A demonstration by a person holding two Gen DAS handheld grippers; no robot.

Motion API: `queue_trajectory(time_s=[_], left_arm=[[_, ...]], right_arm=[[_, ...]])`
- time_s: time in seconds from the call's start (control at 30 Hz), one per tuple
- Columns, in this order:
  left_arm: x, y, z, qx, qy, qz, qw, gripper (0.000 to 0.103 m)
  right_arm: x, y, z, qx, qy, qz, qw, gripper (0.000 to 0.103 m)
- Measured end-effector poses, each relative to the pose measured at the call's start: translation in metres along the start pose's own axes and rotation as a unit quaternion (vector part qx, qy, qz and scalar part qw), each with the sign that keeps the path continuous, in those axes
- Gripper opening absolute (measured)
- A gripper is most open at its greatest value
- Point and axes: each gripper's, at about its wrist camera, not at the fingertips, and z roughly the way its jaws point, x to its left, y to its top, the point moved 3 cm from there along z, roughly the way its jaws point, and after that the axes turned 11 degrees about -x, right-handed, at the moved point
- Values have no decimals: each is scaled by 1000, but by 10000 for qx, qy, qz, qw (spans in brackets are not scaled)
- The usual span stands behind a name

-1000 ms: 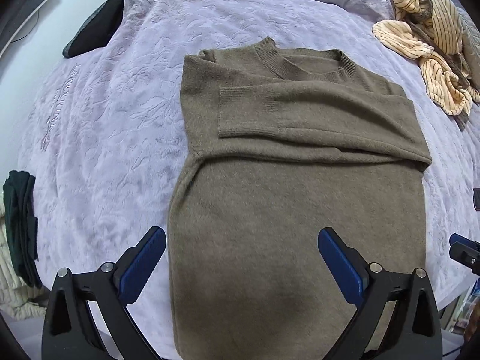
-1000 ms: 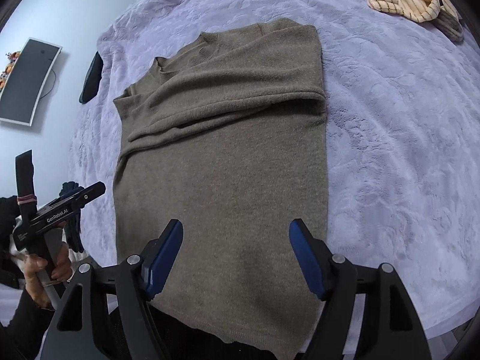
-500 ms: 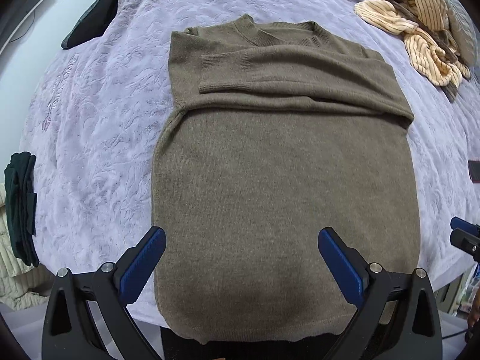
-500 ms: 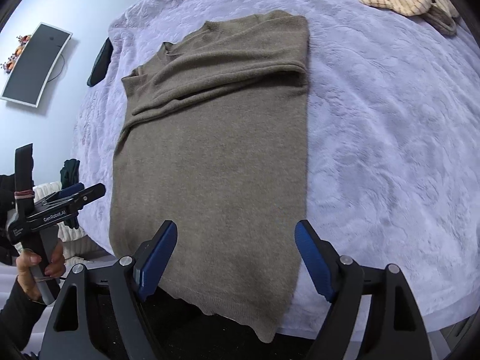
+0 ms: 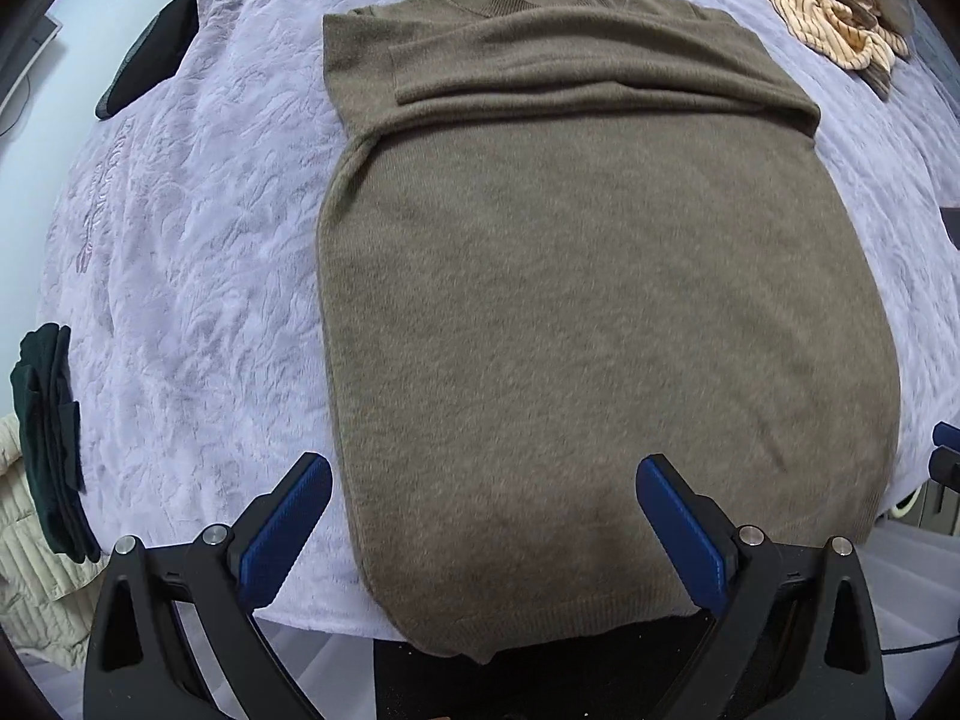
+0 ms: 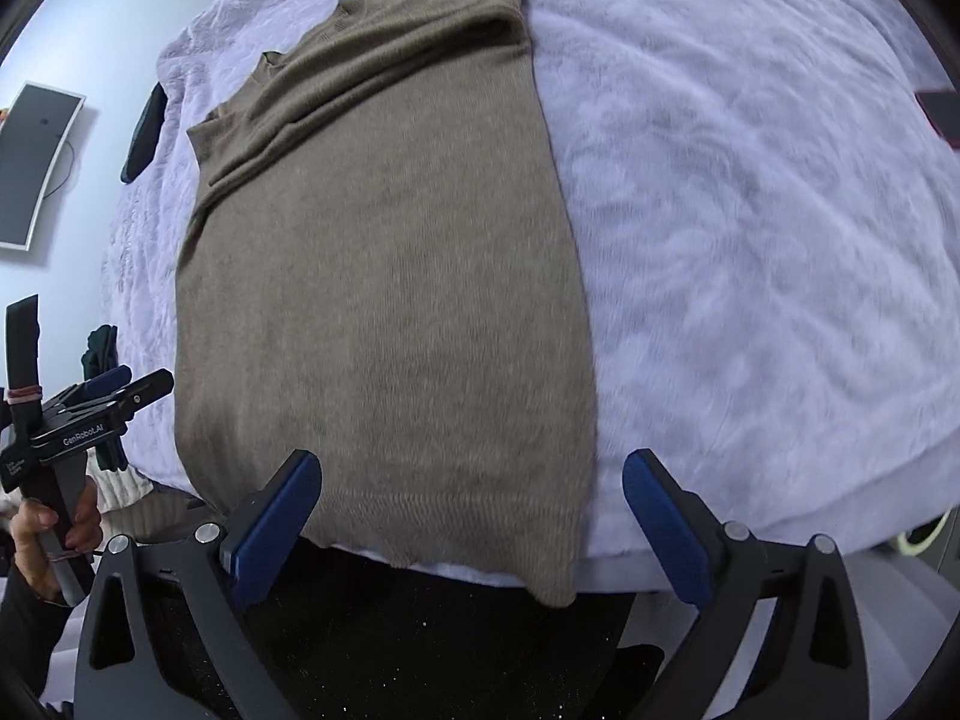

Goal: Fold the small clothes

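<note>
An olive-brown knit sweater [image 5: 576, 300] lies flat on the lavender bedspread [image 5: 198, 252], collar at the far end, both sleeves folded across the chest. Its hem hangs slightly over the near bed edge. My left gripper [image 5: 483, 522] is open and empty, hovering over the hem near its left corner. My right gripper [image 6: 471, 519] is open and empty above the hem's right part; the sweater [image 6: 384, 276] fills that view's centre. The left gripper [image 6: 96, 414] also shows at the left edge of the right wrist view, held in a hand.
A striped yellow garment [image 5: 810, 6] lies bunched at the far right. A dark green folded cloth [image 5: 51, 444] sits at the bed's left edge. A black object [image 5: 150, 54] lies at the far left. A dark phone [image 6: 942, 114] lies on the right. A monitor [image 6: 33, 162] hangs on the wall.
Both grippers have pulled back toward the near bed edge, so the sweater's hem has come into view. The sweater has not moved. Both stay open.
</note>
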Motion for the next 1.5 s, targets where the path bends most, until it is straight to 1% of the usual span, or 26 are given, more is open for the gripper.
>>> queue_trajectory(time_s=[0.1, 0.17, 0.23, 0.3, 0.37, 0.5, 0.57, 0.67, 0.77, 0.83, 0.9, 1.0, 1.03, 1.1, 1.13, 1.2, 1.23, 1.27, 1.3, 1.33, 1.37, 1.4, 1.43, 1.5], left_arm=[[9, -12, -3, -24, -125, -63, 9999, 102], [22, -23, -5, -68, -232, -182, 9995, 102], [33, -33, -2, -17, -311, -262, 9992, 102], [46, -46, 5, 116, -470, -361, 9982, 102], [58, -60, 15, 293, -779, -479, 9954, 102], [72, -84, 28, 499, -1541, -734, 9841, 102], [73, -92, 36, 616, -1788, -819, 9785, 102], [65, -96, 40, 636, -2072, -898, 9721, 102], [58, -94, 42, 594, -2260, -967, 9675, 102], [53, -93, 43, 600, -2381, -1008, 9641, 102], [47, -93, 42, 586, -2483, -969, 9620, 102], [41, -96, 43, 614, -2563, -851, 9609, 102], [40, -97, 42, 644, -2620, -858, 9591, 101], [40, -95, 41, 632, -2824, -946, 9525, 100], [37, -95, 41, 609, -2906, -978, 9499, 97], [33, -95, 40, 609, -2983, -933, 9479, 78], [29, -96, 41, 629, -3004, -907, 9474, 75], [27, -97, 42, 649, -3035, -897, 9464, 71], [28, -99, 42, 676, -3057, -876, 9457, 60], [26, -100, 44, 731, -3073, -838, 9451, 52], [26, -103, 45, 785, -3114, -792, 9437, 35], [25, -106, 45, 843, -3175, -732, 9417, 20], [27, -108, 43, 875, -3223, -691, 9400, 19], [24, -107, 37, 813, -3265, -623, 9396, 19]], right_arm=[[-3, -15, 3, 56, 67, 229, 9997, 101], [-6, -21, 4, 77, 122, 322, 9994, 101], [-12, -27, 6, 97, 196, 419, 9989, 101], [-18, -32, 9, 112, 289, 547, 9980, 101], [-26, -37, 13, 108, 349, 680, 9970, 101], [-48, -48, 21, 95, 343, 956, 9948, 101], [-58, -55, 29, 180, 538, 1143, 9918, 101], [-61, -63, 45, 387, 944, 1338, 9857, 101], [-58, -67, 55, 475, 1229, 1421, 9810, 101], [-54, -68, 59, 502, 1492, 1510, 9759, 101], [-50, -67, 61, 514, 1672, 1548, 9723, 101], [-47, -63, 61, 528, 1796, 1523, 9704, 101], [-47, -63, 61, 549, 1794, 1502, 9707, 101], [-49, -62, 61, 576, 1792, 1485, 9708, 101], [-50, -63, 60, 577, 1781, 1483, 9711, 98], [-50, -61, 62, 580, 1755, 1542, 9706, 87], [-53, -62, 62, 588, 1730, 1609, 9699, 72], [-54, -62, 63, 608, 1722, 1675, 9688, 55], [-56, -63, 64, 643, 1716, 1736, 9676, 47], [-58, -65, 67, 705, 1668, 1761, 9676, 35], [-58, -66, 69, 765, 1615, 1729, 9686, 22], [-56, -67, 71, 817, 1585, 1664, 9698, 17], [-54, -67, 71, 818, 1611, 1638, 9698, 13], [-48, -63, 65, 733, 1731, 1598, 9691, 12]])
